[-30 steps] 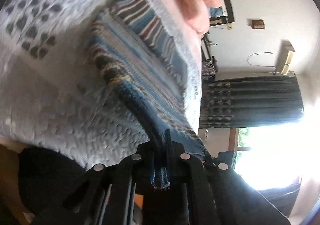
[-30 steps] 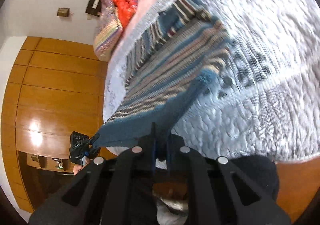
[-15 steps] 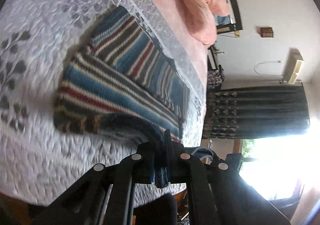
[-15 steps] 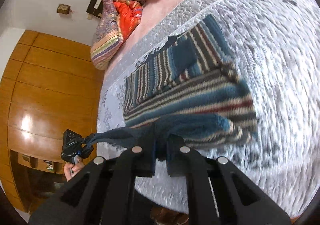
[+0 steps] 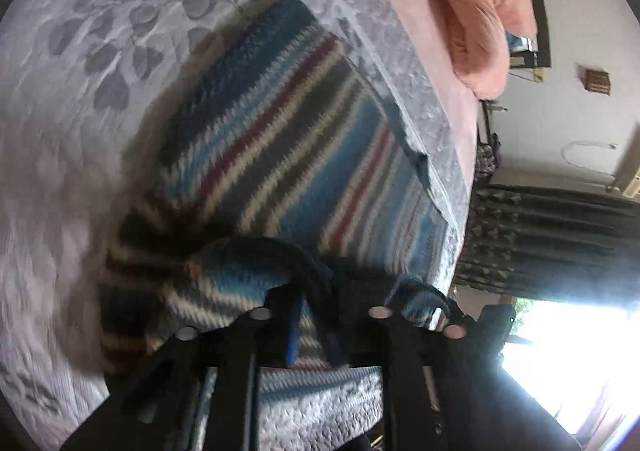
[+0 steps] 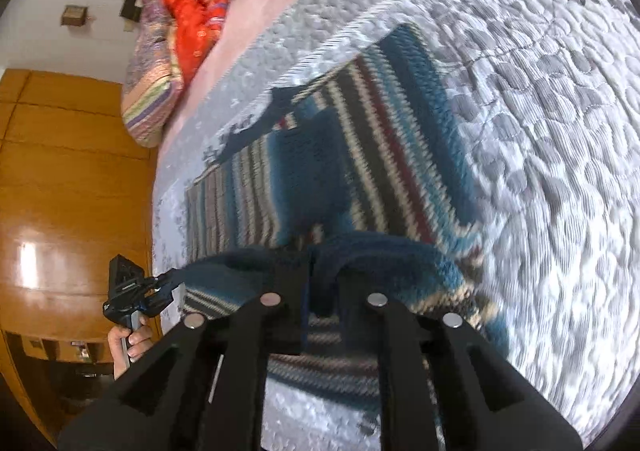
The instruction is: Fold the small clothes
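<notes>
Left gripper (image 5: 314, 315) pinched tight on cloth. Right gripper (image 6: 322, 291) pinched tight too. Hand (image 6: 130, 343) gripping handle.

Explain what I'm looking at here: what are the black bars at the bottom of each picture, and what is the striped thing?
No robot is here: a person carries a hand-held gripper in each hand, and each has a wide-angle camera looking along its two fingers, which bends the picture. The black bars are those fingers. One picture comes from the left hand-held gripper, the other from the right hand-held gripper. Both are pinched shut on the dark blue edge of a striped knitted sweater, which lies on a grey quilted bedspread and is being folded over itself. In the right picture you can also see the person's left hand with its tool. Pink pillows and a red and striped bundle lie further up the bed.
</notes>
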Action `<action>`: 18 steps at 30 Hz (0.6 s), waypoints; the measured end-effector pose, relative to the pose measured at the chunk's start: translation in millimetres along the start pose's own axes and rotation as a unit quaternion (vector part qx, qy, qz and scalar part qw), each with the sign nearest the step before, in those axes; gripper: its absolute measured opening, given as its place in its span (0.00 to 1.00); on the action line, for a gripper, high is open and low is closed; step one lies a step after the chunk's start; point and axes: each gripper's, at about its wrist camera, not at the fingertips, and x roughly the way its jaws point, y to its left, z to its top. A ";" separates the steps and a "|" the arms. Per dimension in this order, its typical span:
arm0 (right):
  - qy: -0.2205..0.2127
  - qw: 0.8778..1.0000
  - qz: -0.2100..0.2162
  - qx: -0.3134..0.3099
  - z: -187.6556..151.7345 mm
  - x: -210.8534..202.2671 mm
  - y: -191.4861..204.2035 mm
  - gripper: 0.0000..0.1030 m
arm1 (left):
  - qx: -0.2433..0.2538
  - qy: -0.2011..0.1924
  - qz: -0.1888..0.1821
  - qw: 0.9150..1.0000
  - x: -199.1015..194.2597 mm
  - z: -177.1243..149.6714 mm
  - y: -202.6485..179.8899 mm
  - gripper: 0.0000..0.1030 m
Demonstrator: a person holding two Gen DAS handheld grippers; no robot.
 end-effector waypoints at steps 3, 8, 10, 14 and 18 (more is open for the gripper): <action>-0.016 1.000 0.020 0.002 11.1 -13.1 -3.4 0.38 | 0.017 -0.030 -0.016 0.999 -12.5 5.9 -5.6 0.54; -0.038 0.997 0.001 -0.065 22.3 -34.8 4.0 0.39 | 0.118 -0.048 0.002 0.992 -21.7 7.3 -29.7 0.60; -0.024 0.996 -0.018 -0.082 24.7 -23.8 1.1 0.39 | 0.150 -0.040 0.042 0.987 -10.5 9.4 -33.3 0.60; 0.005 0.991 -0.052 -0.121 19.9 2.0 1.4 0.40 | 0.197 -0.017 0.111 0.974 16.7 11.8 -32.1 0.60; 0.022 0.987 -0.077 -0.141 13.6 21.9 -4.7 0.49 | 0.225 0.006 0.148 0.963 37.3 13.0 -30.2 0.61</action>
